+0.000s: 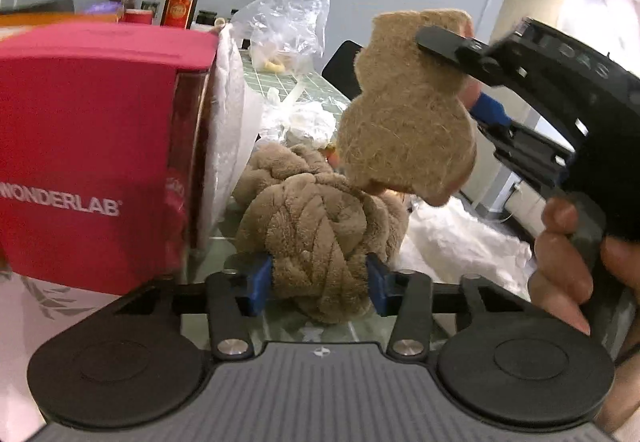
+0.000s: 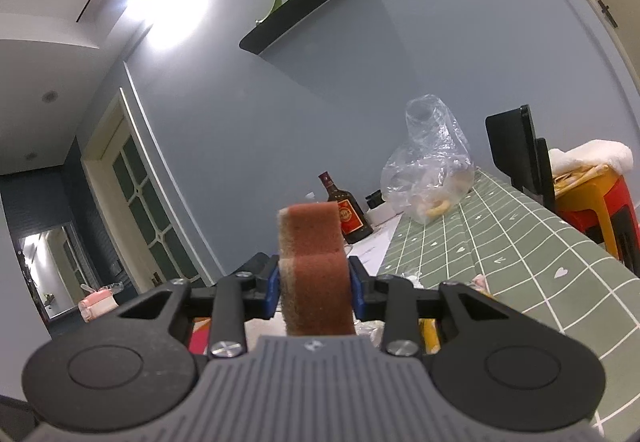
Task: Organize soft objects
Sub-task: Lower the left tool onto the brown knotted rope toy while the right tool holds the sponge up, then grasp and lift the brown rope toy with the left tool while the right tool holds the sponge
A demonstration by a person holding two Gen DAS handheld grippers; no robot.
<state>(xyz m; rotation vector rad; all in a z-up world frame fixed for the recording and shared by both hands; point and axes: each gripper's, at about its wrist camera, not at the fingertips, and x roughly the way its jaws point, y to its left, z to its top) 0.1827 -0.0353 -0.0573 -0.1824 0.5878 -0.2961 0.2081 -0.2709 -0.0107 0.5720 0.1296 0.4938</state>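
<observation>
Near the red box (image 1: 88, 161), the left gripper (image 1: 320, 278) has its blue pads against both sides of a brown knotted plush ball (image 1: 320, 238). Up at right, the right gripper (image 2: 314, 284) clamps a fibrous sponge (image 2: 316, 270) firmly, lifted above the green tablecloth (image 2: 500, 242).

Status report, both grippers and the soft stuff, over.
Left gripper around the plush knot ball on the table. Right gripper clamped on sponge, held up. Red box close left of ball.

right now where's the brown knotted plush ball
In the left wrist view, the brown knotted plush ball sits low centre between the left gripper's blue pads, right of the red box, below the sponge.
</observation>
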